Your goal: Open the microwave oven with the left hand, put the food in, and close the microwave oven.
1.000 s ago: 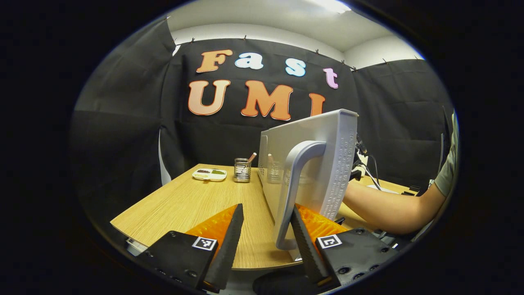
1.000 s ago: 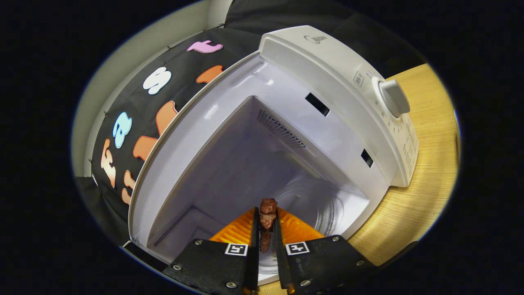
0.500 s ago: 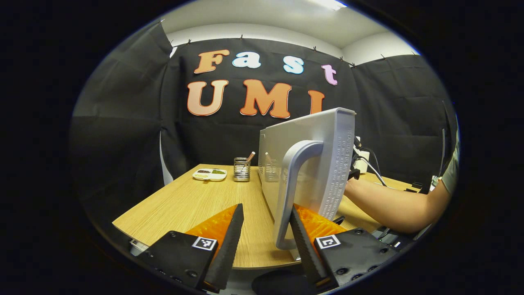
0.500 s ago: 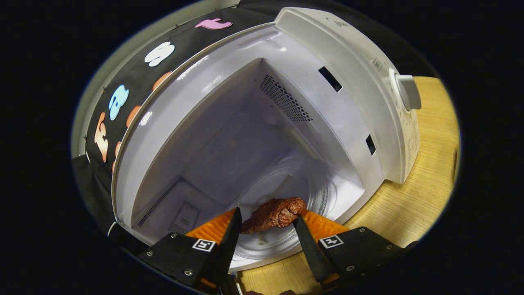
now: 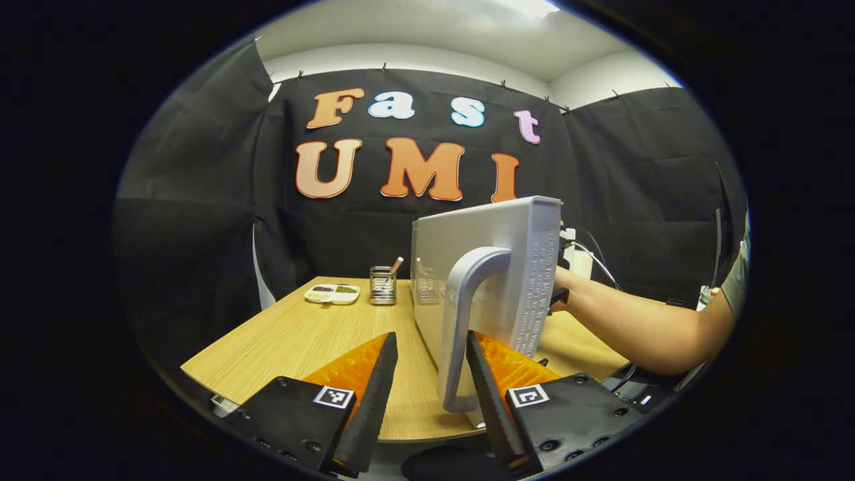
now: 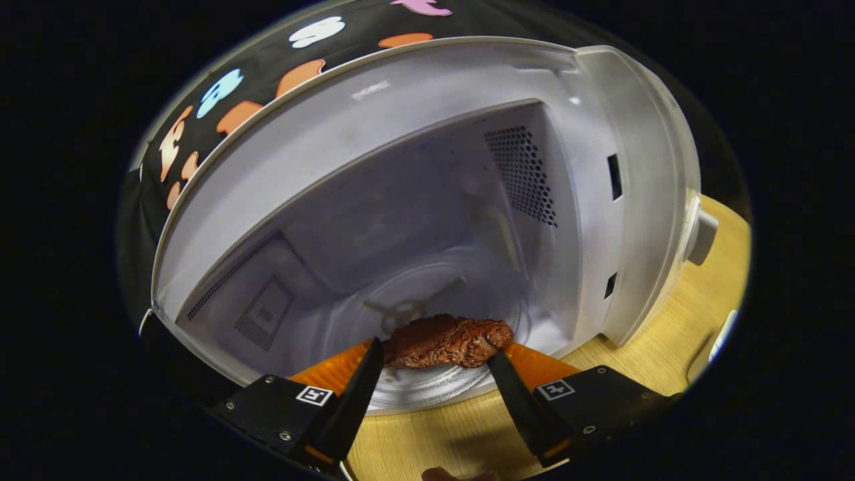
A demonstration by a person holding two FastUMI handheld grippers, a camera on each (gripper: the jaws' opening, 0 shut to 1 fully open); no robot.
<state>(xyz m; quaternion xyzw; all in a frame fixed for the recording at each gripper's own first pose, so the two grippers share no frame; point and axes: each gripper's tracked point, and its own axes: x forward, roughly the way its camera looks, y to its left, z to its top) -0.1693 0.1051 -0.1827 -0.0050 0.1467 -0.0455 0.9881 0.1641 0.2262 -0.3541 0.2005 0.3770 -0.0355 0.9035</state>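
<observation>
The white microwave stands open, and its cavity faces the right gripper view. A brown piece of meat lies at the front of the glass turntable. My right gripper is open, one finger on each side of the meat at the cavity's mouth. In the left gripper view the open door stands edge-on. Its curved grey handle runs down between the fingers of my open left gripper, close to the right-hand finger.
A person's forearm reaches behind the door from the right. On the wooden table far back sit a white divided dish and a wire cup. The microwave's knob sticks out over the table.
My right gripper went from shut on the meat to open, and the meat now lies flat on the turntable. The view has rolled level. The left gripper and door shifted slightly.
</observation>
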